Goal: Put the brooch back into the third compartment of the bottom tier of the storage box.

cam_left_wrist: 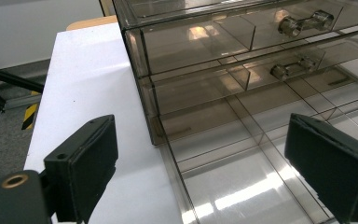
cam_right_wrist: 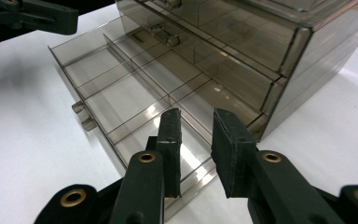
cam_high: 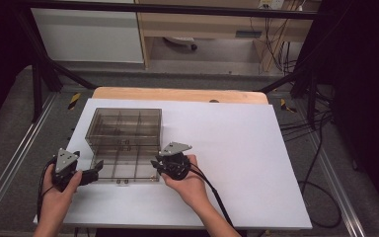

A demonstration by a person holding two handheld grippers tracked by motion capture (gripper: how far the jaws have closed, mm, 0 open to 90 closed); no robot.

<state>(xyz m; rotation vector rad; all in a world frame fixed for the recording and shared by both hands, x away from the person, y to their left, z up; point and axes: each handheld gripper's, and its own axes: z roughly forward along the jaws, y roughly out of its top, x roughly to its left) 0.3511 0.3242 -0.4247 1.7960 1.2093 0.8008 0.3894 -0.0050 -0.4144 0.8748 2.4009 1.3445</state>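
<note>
High view: the smoked-acrylic drawer organizer (cam_high: 124, 129) stands on the white tabletop (cam_high: 237, 163), its bottom drawer (cam_high: 123, 170) pulled toward the person. The left tongs (cam_high: 96, 174) are spread wide at the drawer's left wall, gripping nothing. The right tongs (cam_right_wrist: 196, 154) appear nearly clenched over its right wall, probably steadying it.

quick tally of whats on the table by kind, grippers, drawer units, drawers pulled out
Grippers: 2, the left gripper and the right gripper
Smoky clear drawer units: 1, the drawer unit
Drawers pulled out: 1, the bottom drawer, with no contents seen
White table boards: 1, the white board
Total: 5
</note>
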